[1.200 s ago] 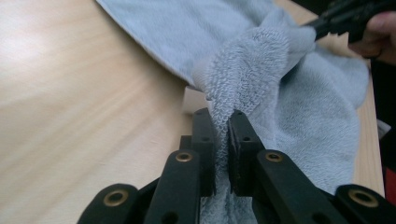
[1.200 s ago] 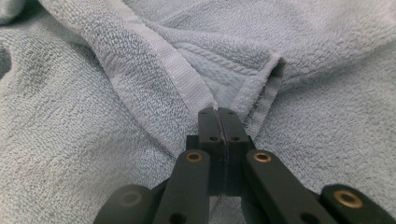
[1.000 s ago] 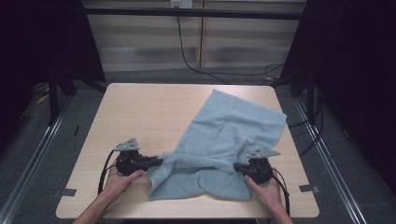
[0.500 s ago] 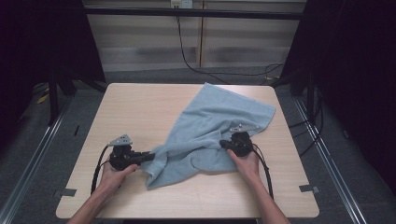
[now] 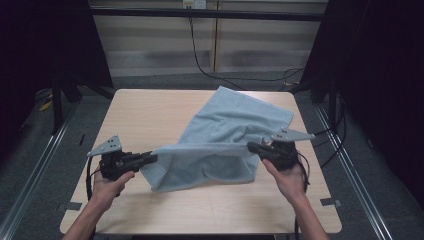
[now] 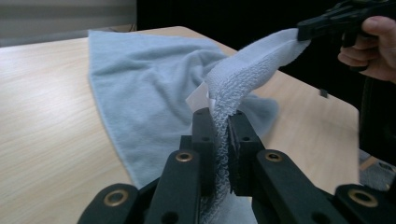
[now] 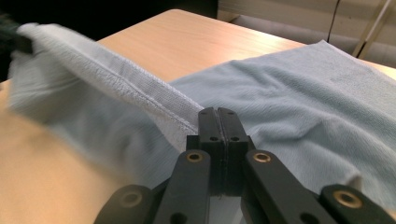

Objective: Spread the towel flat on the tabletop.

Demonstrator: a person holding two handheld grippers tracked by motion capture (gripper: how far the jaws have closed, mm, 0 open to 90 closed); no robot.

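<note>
Towel [image 5: 225,135] in pale blue lies spread over the right half of the table [image 5: 150,115], its far part flat on the wood and its near edge lifted and stretched between the two grippers. That near hem runs as a taut band from one hand to the other, with a loose flap hanging below it and touching the tabletop near the front. The left gripper [image 6: 221,122] is clamped on one end of the hem, thick terry bunched between its jaws, and in the high view it sits near the front left of the table. The right gripper [image 7: 217,116] pinches the other end, its jaws closed flat on a thin bit of edge close to the stitched seam. The step in hand looks like straightening the edge for a fold or for laying the towel flat. To do it well, both hands should move together at the same height, keeping the hem tight enough to stay straight but not so tight that the thin right-hand bite slips out. The hanging flap may drag and bunch on the wood, so a little more lift before carrying the edge would likely help.
</note>
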